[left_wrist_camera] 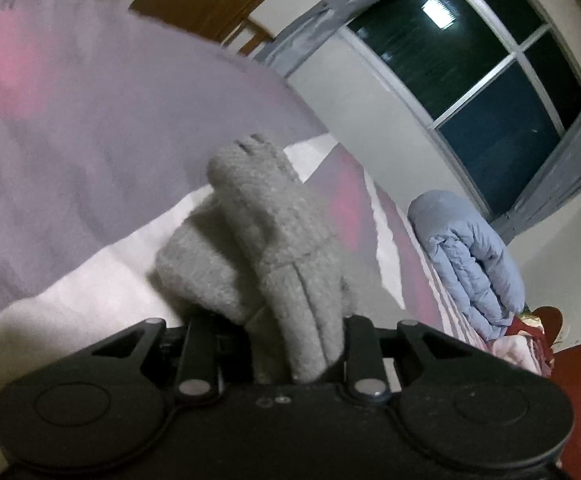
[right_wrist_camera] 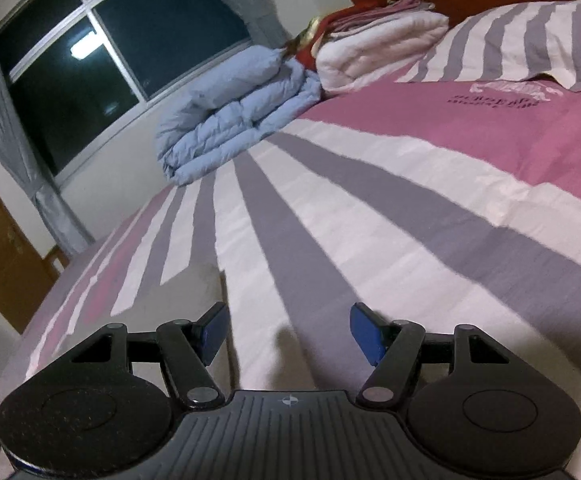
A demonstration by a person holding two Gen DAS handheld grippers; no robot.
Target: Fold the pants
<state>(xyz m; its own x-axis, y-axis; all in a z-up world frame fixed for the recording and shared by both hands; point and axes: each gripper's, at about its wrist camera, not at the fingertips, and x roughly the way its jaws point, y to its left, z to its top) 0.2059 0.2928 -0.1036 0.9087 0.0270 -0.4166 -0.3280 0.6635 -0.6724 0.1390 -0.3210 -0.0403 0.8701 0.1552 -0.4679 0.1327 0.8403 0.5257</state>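
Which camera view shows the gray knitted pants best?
The left wrist view: the gray knitted pants fill its middle, bunched between the closed left hand-held gripper. The right wrist view shows at most a pale gray edge, too unclear to tell.

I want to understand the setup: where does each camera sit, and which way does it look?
Left wrist: on the left gripper, looking along it at grey knit pants clamped in its jaws, the bed behind.
Right wrist: on the right gripper, jaws open and empty, looking across the striped bed toward the pillow.
Shared: window, blue quilt, bed.
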